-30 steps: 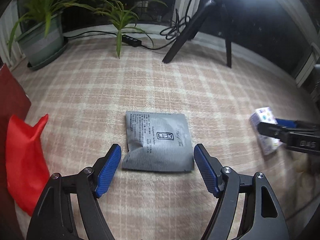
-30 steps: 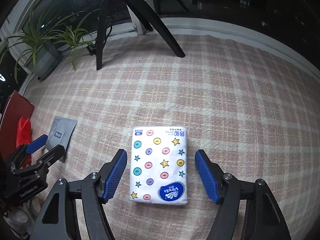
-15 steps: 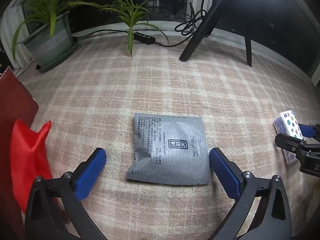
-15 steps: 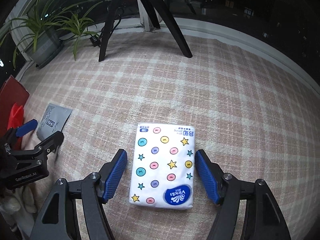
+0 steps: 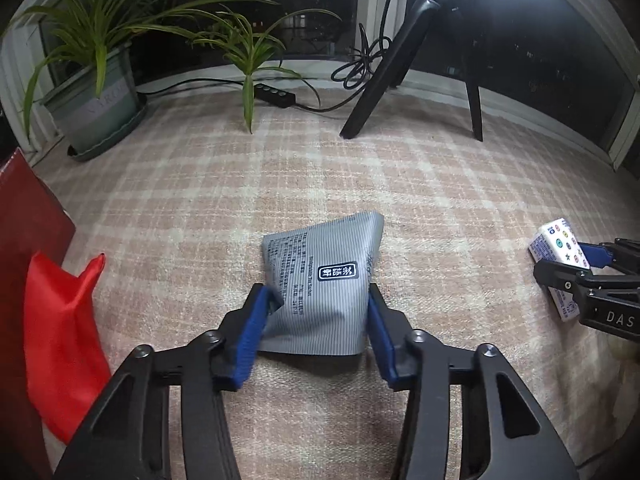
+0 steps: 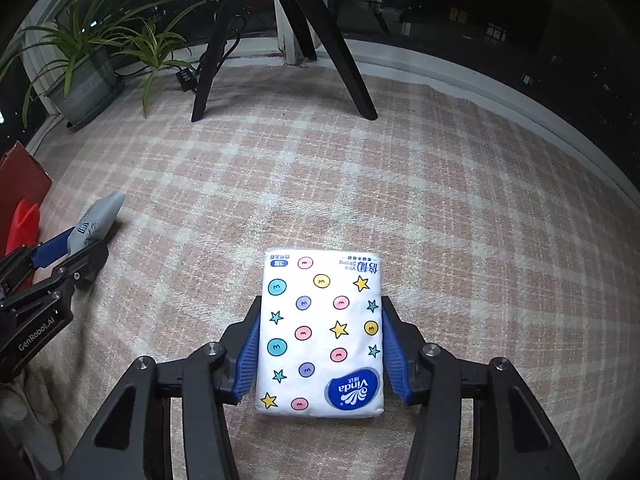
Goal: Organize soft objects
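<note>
A grey striped foil pouch lies on the checked cloth. My left gripper is closing on it: both blue pads press its side edges and the pouch bows upward between them. A white tissue pack with coloured dots and stars sits between the pads of my right gripper, whose jaws are closing and touch both long sides. From the right wrist view, the left gripper holds the pouch at far left. The left wrist view catches the tissue pack at far right.
A red fabric bag lies left of the pouch, against a dark red box. At the back stand a potted plant, a power strip with cables, and black tripod legs. Open cloth stretches between the two packs.
The left jaws opened wide, then closed onto the pouch, which buckled up from flat. The right jaws narrowed onto the sides of the tissue pack.
</note>
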